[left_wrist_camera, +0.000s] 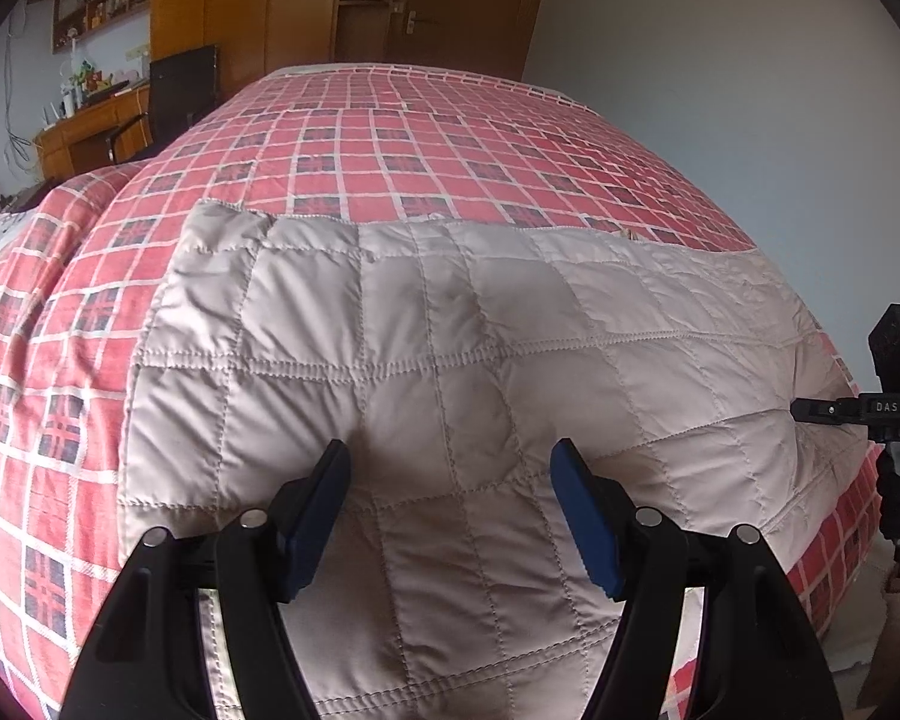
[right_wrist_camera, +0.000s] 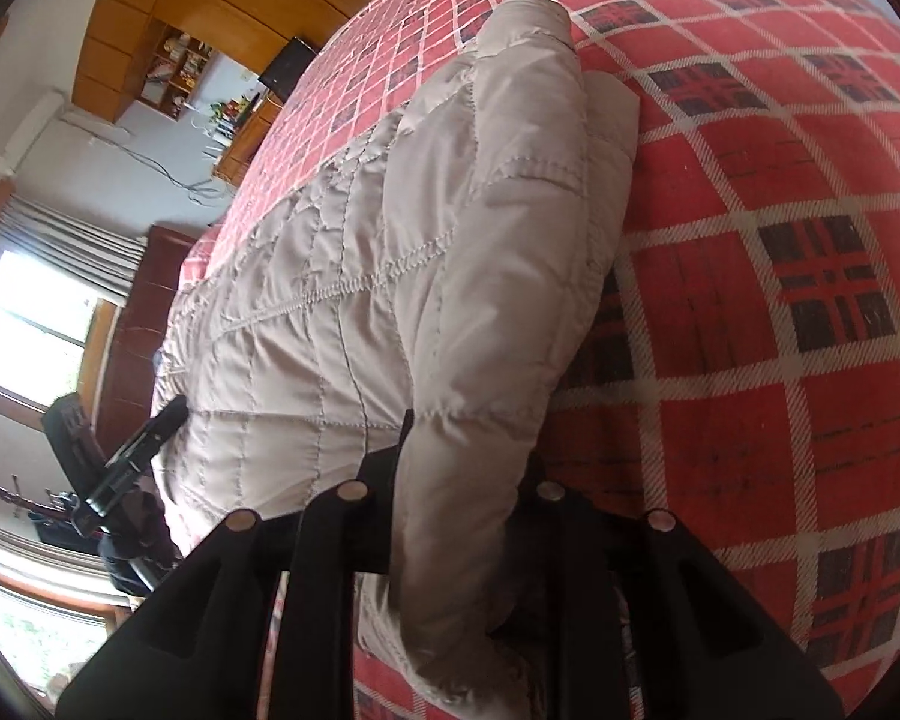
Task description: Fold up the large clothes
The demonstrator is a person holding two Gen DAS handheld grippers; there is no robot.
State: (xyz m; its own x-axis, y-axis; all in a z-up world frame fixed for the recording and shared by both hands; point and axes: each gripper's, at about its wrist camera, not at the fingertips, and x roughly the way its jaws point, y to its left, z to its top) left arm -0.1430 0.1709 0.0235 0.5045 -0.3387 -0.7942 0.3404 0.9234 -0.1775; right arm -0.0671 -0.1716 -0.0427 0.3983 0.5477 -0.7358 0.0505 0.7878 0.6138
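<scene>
The quilted beige jacket (left_wrist_camera: 450,360) lies flat on the bed (left_wrist_camera: 390,138), long axis running left to right. The left tongs (left_wrist_camera: 450,480) hover wide open over its near edge, while the right tongs (right_wrist_camera: 468,480) clamp the jacket's right end, so that end looks ready to lift.

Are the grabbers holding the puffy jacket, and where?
The right gripper pinches the beige jacket at its right edge. The left gripper is open, holding nothing.

Soft daylight from an overexposed window (right_wrist_camera: 24,324); strong fisheye bending, dark vignetted corners.
</scene>
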